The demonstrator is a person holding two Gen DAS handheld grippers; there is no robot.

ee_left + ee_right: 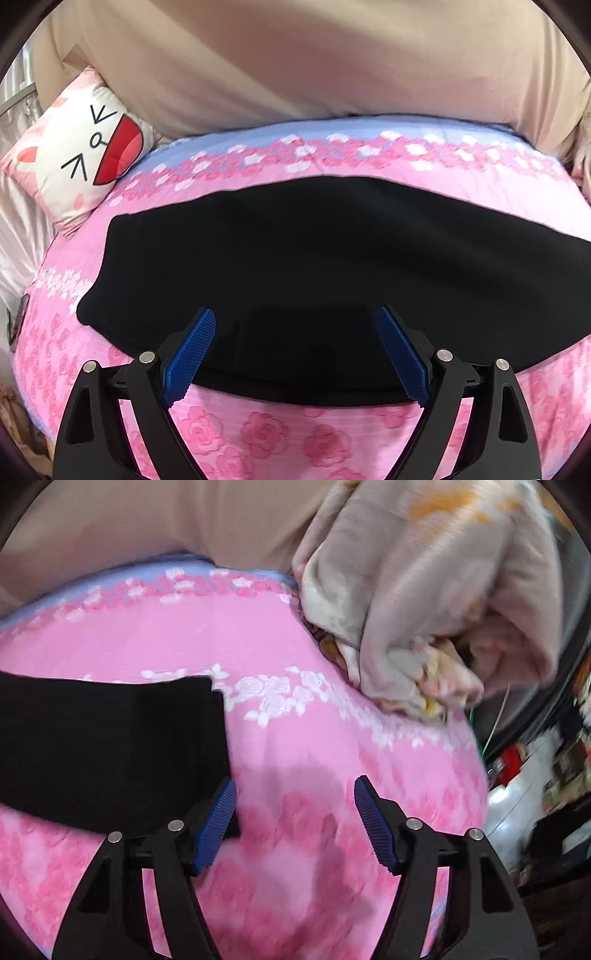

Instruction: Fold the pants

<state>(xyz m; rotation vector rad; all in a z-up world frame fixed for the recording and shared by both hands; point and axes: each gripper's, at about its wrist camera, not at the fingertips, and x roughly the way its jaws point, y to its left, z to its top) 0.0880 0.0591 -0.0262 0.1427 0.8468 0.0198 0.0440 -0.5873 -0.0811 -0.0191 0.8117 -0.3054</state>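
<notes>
A bed fills both views, spread with a pink rose-print bedspread [258, 435] that fades to a pale blue band along its far edge.

Nearest in the left wrist view, the left gripper [296, 317] hangs over the near hem of the black pants [332, 258], its blue ribbed pads spread wide with only cloth below and nothing clamped between them. The pants lie flat across the middle of the bed as a long dark strip, already doubled lengthwise by the look of the layered edge. In the right wrist view the right gripper [295, 786] stands at the strip's right end, jaws parted and empty, the left pad over the corner of the fabric and the right pad over bare bedspread.

The pants look soft, limp and light, a matte knit that will drape and sag rather than hold shape, so a pinch through both layers at a corner or along the end hem seems the surest hold.

Farther off sit a cartoon-face pillow [74, 155] at the left, a crumpled beige blanket [424, 602] at the right, and a tan headboard [314, 62] behind.
</notes>
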